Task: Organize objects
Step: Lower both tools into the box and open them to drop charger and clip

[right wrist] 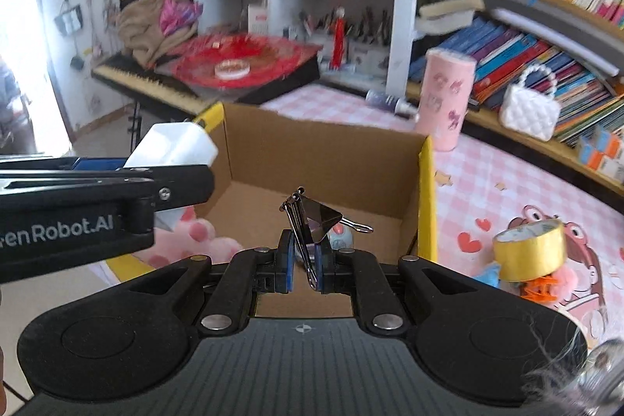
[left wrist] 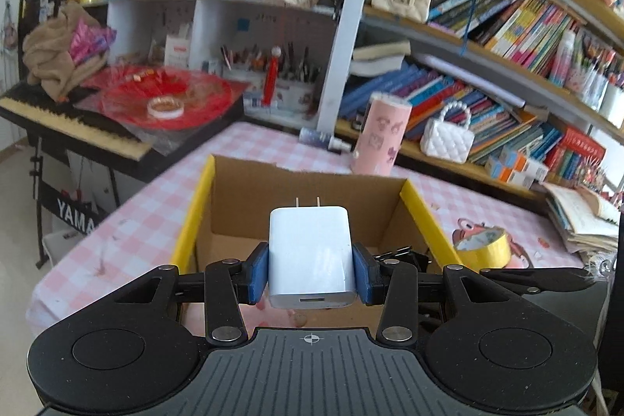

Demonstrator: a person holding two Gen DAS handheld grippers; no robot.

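two loads held over the cardboard box (left wrist: 312, 190) at frame centre. left gripper (left wrist: 311, 273) clamped on white usb charger (left wrist: 310, 252), prongs up: light, rigid, slick-sided, best pinched across flat faces. right gripper (right wrist: 303, 266) clamped on black binder clip (right wrist: 316, 217) by one wire handle: light, springy, likely to swivel. yellow tape roll (right wrist: 528, 250) waiting lower right on the checked tablecloth (left wrist: 163, 193).

Pink-checked table (left wrist: 163, 205) bears cardboard box (left wrist: 308, 190), yellow tape roll (left wrist: 485, 246), pink tumbler (left wrist: 380, 135)

Left gripper (left wrist: 312, 273) jaws clamped wide, right gripper (right wrist: 304, 262) jaws nearly closed
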